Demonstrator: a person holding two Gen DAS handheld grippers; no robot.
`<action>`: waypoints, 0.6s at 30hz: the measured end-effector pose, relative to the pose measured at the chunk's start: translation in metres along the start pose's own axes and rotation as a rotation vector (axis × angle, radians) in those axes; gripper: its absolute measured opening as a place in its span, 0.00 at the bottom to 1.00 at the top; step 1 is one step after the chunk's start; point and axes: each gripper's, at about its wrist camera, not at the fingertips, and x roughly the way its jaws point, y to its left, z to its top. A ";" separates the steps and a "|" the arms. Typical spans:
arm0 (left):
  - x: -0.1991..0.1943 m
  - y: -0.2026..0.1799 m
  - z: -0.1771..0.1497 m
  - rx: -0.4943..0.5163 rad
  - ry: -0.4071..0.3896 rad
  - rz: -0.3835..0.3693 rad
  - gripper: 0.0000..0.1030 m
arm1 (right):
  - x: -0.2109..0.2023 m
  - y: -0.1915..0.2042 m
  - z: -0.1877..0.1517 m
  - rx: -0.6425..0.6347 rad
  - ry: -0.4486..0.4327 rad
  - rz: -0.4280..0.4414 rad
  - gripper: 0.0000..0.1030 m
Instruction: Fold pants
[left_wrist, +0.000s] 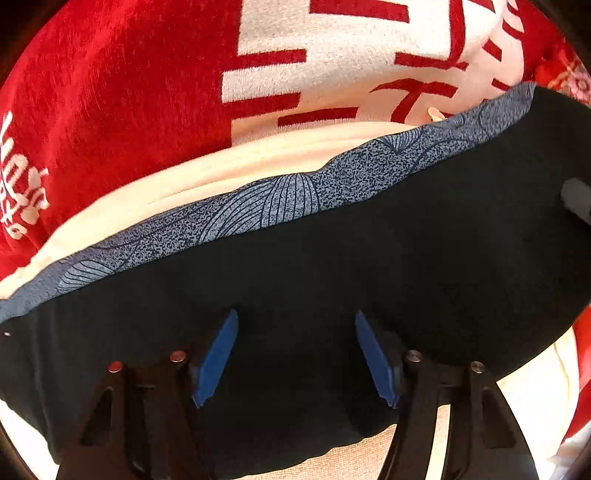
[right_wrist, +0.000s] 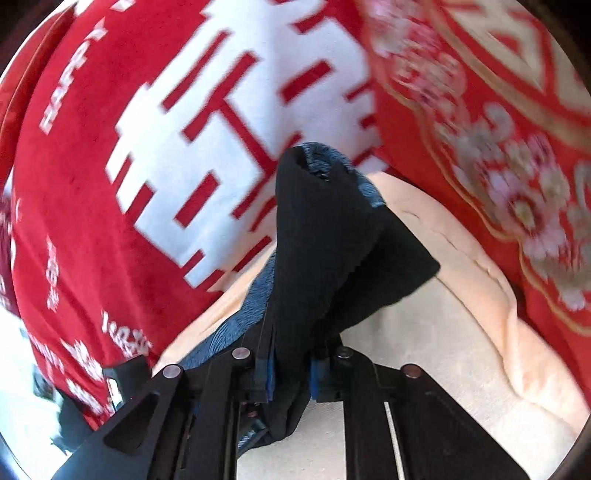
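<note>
The pants (left_wrist: 369, 258) are black with a blue leaf-patterned band (left_wrist: 258, 206) along their far edge. They lie spread on a cream cloth (left_wrist: 221, 166). My left gripper (left_wrist: 295, 354) is open, its blue fingers (left_wrist: 218, 354) wide apart just above the black fabric. In the right wrist view my right gripper (right_wrist: 291, 373) is shut on a bunch of the black pants (right_wrist: 325, 240), which stands up in a peak in front of the jaws, with the blue band (right_wrist: 251, 306) trailing to the left.
A red blanket with white characters (left_wrist: 129, 92) lies beyond the cream cloth in both views. A red floral quilt (right_wrist: 498, 129) lies at the right. The cream cloth (right_wrist: 443, 350) runs under and right of my right gripper.
</note>
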 end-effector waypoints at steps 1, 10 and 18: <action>0.000 0.001 0.001 0.002 0.003 -0.007 0.65 | -0.001 0.006 0.000 -0.023 0.002 -0.002 0.14; -0.028 0.052 -0.004 -0.032 0.016 -0.099 0.65 | -0.013 0.076 -0.013 -0.259 0.011 -0.039 0.14; -0.067 0.163 -0.023 -0.115 -0.008 0.008 0.80 | 0.009 0.162 -0.062 -0.550 0.054 -0.134 0.15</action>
